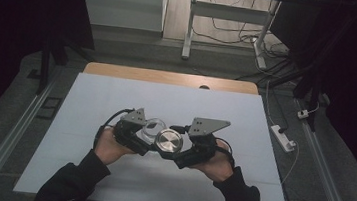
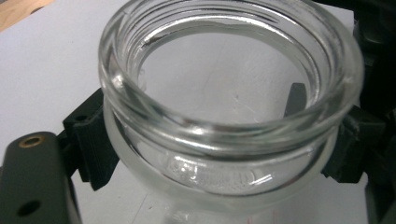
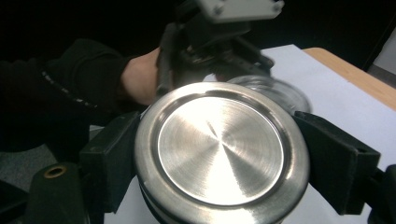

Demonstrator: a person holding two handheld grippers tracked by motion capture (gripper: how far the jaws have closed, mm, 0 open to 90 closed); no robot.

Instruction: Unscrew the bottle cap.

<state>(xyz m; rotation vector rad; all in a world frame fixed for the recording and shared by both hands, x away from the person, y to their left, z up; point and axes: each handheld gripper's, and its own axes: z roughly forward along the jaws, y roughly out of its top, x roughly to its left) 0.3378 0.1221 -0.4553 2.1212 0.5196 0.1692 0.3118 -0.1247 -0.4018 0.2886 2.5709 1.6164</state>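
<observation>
You are wearing dark long sleeves (image 1: pixel 75 177) reaching to both wrists. Your left gripper (image 1: pixel 135 131) and right gripper (image 1: pixel 197 142) are showing black bodies, each carrying a grey three-cornered plate (image 1: pixel 208 126) with small screws at its 12 o'clock side. A black cable (image 1: pixel 109 121) is looping off the left one toward 9 o'clock. Brass-ringed holes (image 2: pixel 31 141) are glinting at 8 o'clock beside the blocky black jaws.

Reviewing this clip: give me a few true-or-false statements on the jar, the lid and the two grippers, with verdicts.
1. The left gripper is clamped on a glass jar. True.
2. The metal lid is screwed onto the jar. False: the lid is off, held apart in the right gripper.
3. The jar is full of liquid. False: it looks empty.
4. The lid sits beside the jar in the high view, above the white sheet. True.
5. The right gripper stands open. False: its jaws press the lid's rim.
</observation>
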